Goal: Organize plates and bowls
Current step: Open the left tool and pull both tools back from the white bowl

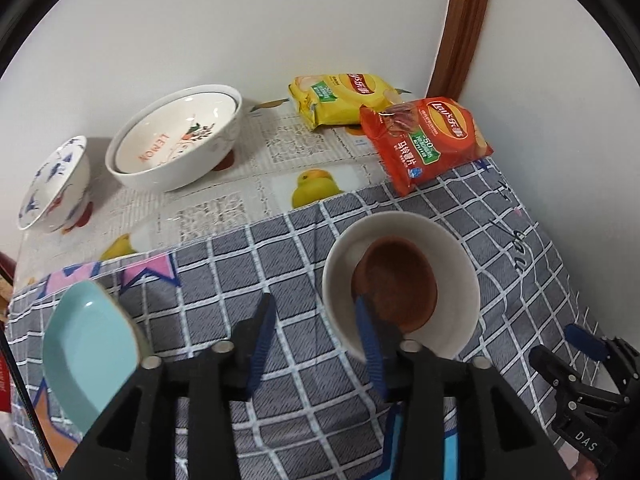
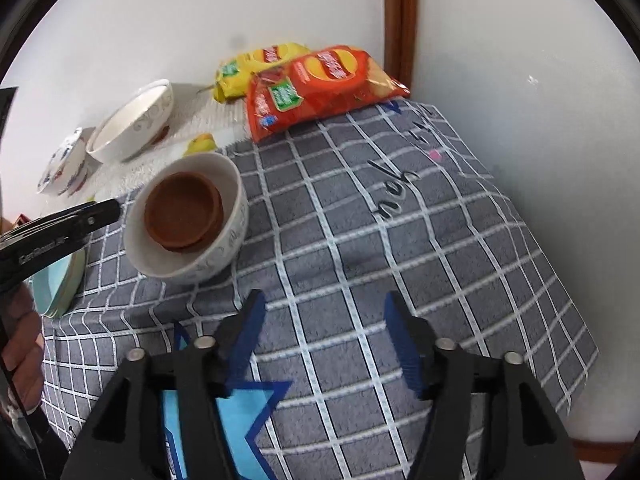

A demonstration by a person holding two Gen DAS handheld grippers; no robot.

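Risk at this moment sits mostly with the nested pair: brown dish (image 1: 396, 286) lies tilted inside white bowl (image 1: 400, 284), off to one side of the well rather than flat in it; judged unstable if the bowl is lifted or nudged; the dish could slide and clack against the wall. Left gripper (image 1: 316, 308) released, nothing between its pads; its right-hand finger (image 1: 370, 344) overlaps the bowl's near rim in the left wrist view, and whether it touches cannot be told; a careless sideways pull could catch that rim and drag or tip the bowl on the soft checked cloth (image 2: 360, 220). Right gripper (image 2: 324, 316) also unclenched and empty, hanging over bare cloth, apart from the bowl. Cloth looks rumpled and loose; a snagged fingertip might shift it and everything on it. Teal plate (image 1: 88, 352) lies near the table's left edge, just beside the left gripper's outer finger; a swing to that side could push it off. Lemon bowl (image 1: 176, 140) and blue-patterned bowl (image 1: 54, 184) both stand propped at a tilt near the wall on small red supports, apparently; a bump might roll them. Chip bags, yellow (image 1: 344, 98) and orange (image 1: 426, 142), crowd the far corner; little room to set things there.
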